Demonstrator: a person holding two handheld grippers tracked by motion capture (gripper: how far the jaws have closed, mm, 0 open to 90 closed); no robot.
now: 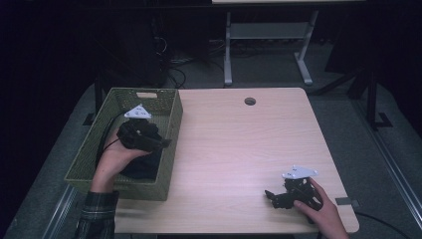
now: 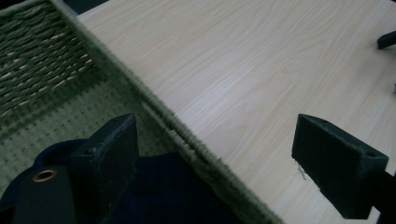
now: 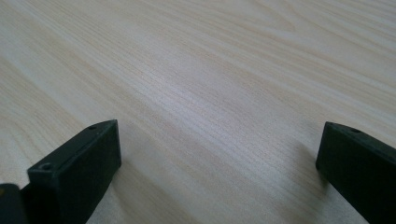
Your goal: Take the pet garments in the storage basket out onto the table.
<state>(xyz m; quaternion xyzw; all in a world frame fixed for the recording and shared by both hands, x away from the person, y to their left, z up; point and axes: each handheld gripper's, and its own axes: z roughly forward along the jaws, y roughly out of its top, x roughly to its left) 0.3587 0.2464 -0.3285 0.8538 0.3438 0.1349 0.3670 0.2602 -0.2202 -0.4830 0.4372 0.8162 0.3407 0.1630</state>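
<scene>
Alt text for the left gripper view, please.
Open left gripper straddles the green basket's rim: one jaw inside, above dark blue cloth, the other over the wooden table.

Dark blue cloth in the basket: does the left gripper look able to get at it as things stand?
Probably yes. The left gripper is open above the green woven basket, with the dark blue cloth just below; one jaw sits outside the basket wall, which may obstruct it.
</scene>
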